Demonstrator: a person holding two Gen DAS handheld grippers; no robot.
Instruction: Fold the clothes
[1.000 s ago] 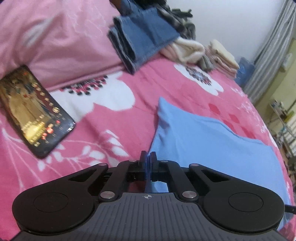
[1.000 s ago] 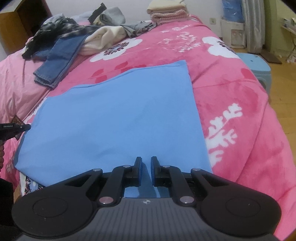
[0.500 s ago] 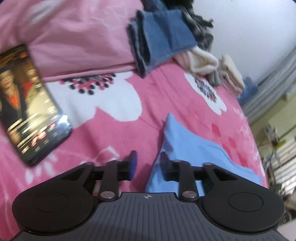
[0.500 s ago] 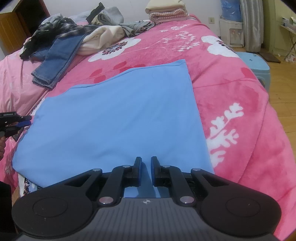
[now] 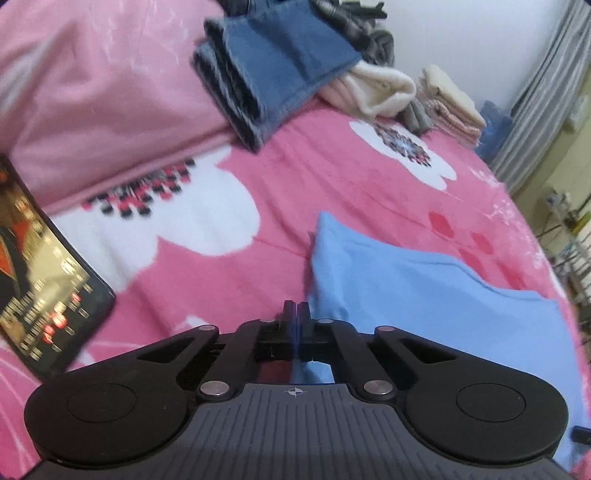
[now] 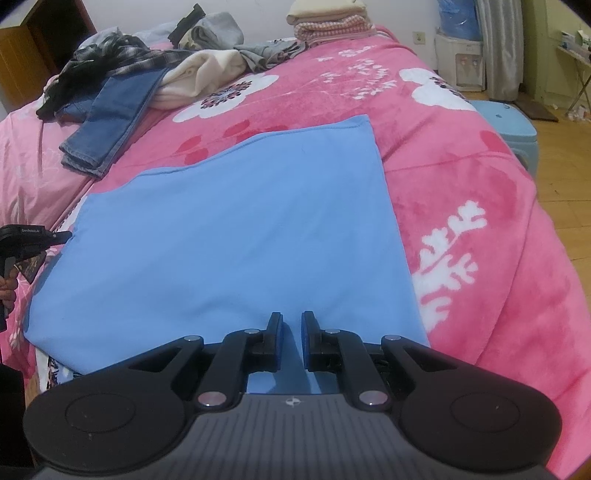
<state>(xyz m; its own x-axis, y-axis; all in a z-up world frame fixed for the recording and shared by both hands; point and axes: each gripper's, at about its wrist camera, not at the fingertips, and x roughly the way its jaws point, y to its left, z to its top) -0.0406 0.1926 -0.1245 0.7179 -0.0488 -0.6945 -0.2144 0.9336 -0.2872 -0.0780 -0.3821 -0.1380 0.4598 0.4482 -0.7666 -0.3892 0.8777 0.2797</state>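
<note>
1. The cloth (image 6: 229, 236) lies spread flat across the near half of the bed. Its far edge steps up toward 1 o'clock in the right view. A flat sheet like this fits both a piece laid out for folding and one already doubled over, and I cannot tell which.
2. The right claw (image 6: 291, 332) hovers over the cloth's near hem at 6 o'clock. Its jaws are a little apart and hold nothing.
3. The left claw (image 5: 295, 314) is closed at the cloth's 9 o'clock edge. The pads and the cloth are both blue, so I cannot tell whether any fabric is pinched.
4. My judgement is that any fold goes best with both claws biting firmly on matching corners. They should lift level and together, then lay edge onto edge so no wrinkle is trapped.
5. The bed (image 6: 480, 192) has a plush pink floral blanket, which is soft and likely to drag on the fabric. Lifting should therefore work better than sliding.
6. A heap (image 6: 199, 74) of loose clothes sits at 11 o'clock, with jeans (image 6: 110, 122) trailing from it toward the cloth.
7. A stool (image 6: 509, 125) stands on the floor beside the bed at 2 o'clock.
8. A folded stack (image 6: 328, 18) rests at 12 o'clock.
9. A lit phone (image 5: 37, 288) lies at 9 o'clock in the left view, near the cloth's edge. Any sweep there should avoid it.
</note>
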